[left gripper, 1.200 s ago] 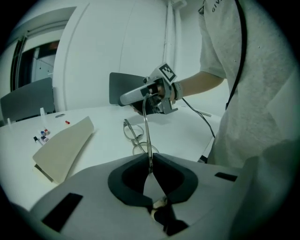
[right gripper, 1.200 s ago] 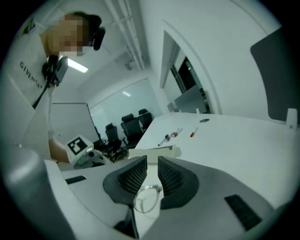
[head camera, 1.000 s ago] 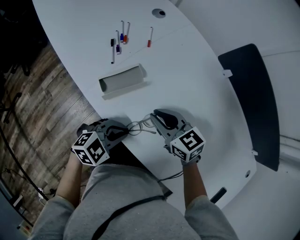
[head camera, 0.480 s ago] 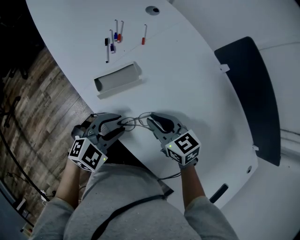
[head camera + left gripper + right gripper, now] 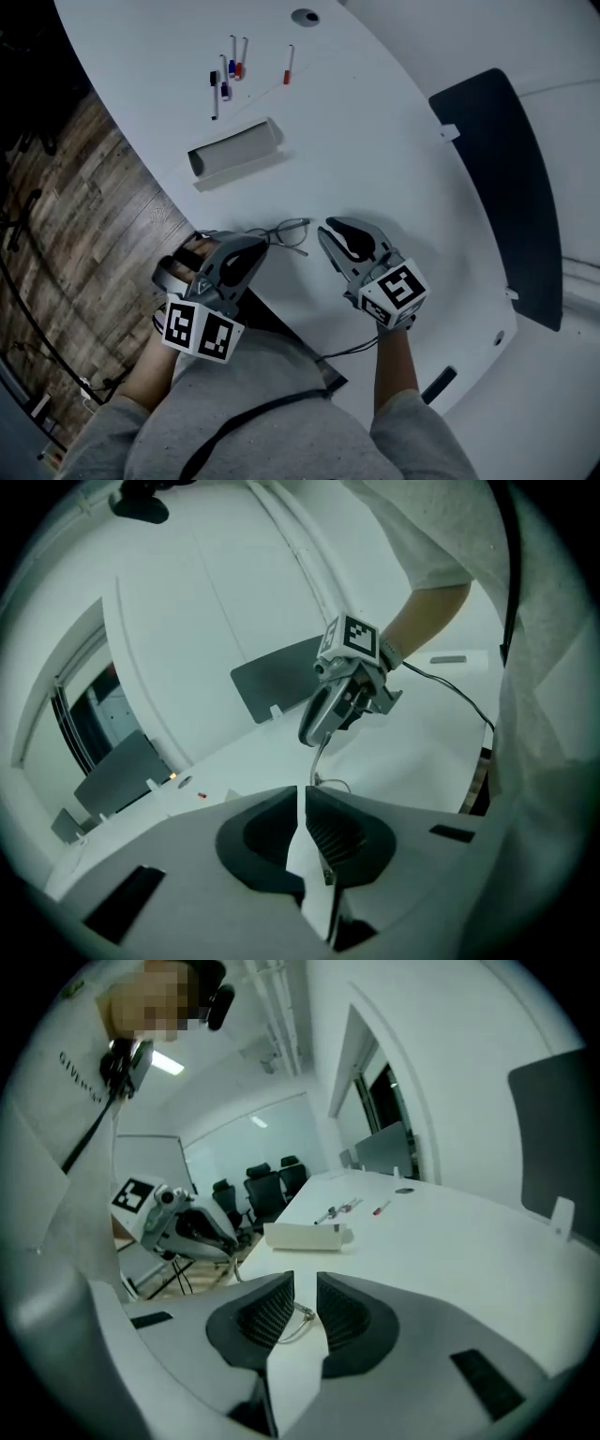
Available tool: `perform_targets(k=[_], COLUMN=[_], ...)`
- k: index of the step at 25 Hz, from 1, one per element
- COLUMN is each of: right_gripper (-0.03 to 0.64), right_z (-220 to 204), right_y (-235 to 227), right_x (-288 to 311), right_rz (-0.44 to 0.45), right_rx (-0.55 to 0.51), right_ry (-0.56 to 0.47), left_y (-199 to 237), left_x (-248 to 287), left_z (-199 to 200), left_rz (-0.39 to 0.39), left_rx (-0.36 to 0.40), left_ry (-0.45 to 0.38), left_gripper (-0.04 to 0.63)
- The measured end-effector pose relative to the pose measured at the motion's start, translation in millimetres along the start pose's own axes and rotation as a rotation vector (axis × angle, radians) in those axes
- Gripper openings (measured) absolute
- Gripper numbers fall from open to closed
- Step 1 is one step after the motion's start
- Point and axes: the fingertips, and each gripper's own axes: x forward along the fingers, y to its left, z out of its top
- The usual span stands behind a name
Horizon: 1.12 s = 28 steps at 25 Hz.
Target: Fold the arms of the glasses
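The glasses (image 5: 289, 231) are near the front edge of the table (image 5: 403, 159), between the two grippers. The left gripper (image 5: 257, 242) has just been closing its jaws, which pinch the thin wire frame at one end. The right gripper (image 5: 334, 228) hovers just beside the other end, jaws partly apart, gripping nothing
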Motion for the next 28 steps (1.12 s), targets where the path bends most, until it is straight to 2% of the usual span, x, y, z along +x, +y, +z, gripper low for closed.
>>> perform_targets(k=[3, 5, 7, 11, 13, 14, 16, 19, 22, 23, 24, 27, 28], right_gripper=[0.072, 0.083, 0.138, 0.141, 0.138, 0.115, 0.081, 0.067, 0.063, 0.061, 0.058, 0.046, 0.044], right_z=[-3, -3, -8, -31, -35, -35, -37, -42, -45, -46, -47, -51, -52], right_y=[2, 9, 16, 7, 6, 7, 9, 12, 15, 15, 16, 18, 19], right_x=[17, 26, 30, 33, 37, 39, 40, 41, 40, 39, 39, 39, 39], right_rz=[0.033, 0.088, 0.136, 0.121, 0.12, 0.123, 0.127, 0.133, 0.136, 0.136, 0.135, 0.136, 0.137], right_rx=[-0.071, -0.107, -0.207, -0.454, -0.526, -0.549, -0.59, -0.632, -0.651, -0.653, -0.654, -0.652, -0.65], right_ry=[0.039, 0.059, 0.117, 0.288, 0.312, 0.313, 0.32, 0.337, 0.353, 0.357, 0.361, 0.368, 0.367], left_y=[-7, -9, -6, -6, -6, -7, -7, -8, -10, -12, -14, -16, -15], left_x=[3, 5, 8, 14, 13, 13, 12, 12, 11, 10, 10, 12, 13], left_z=[-4, -7, -7, -8, -7, -6, -6, -6, -4, -4, -5, -10, -11], left_rz=[-0.009, -0.007, -0.002, -0.011, -0.017, -0.019, -0.026, -0.046, -0.085, -0.102, -0.117, -0.115, -0.102], left_rx=[0.041, 0.051, 0.05, 0.071, 0.081, 0.083, 0.084, 0.101, 0.17, 0.19, 0.202, 0.205, 0.2], left_ry=[0.04, 0.057, 0.065, 0.073, 0.075, 0.075, 0.076, 0.094, 0.135, 0.148, 0.158, 0.166, 0.163], left_gripper=[0.038, 0.038, 0.04, 0.04, 0.041, 0.048, 0.077, 0.093, 0.107, 0.15, 0.164, 0.161, 0.141])
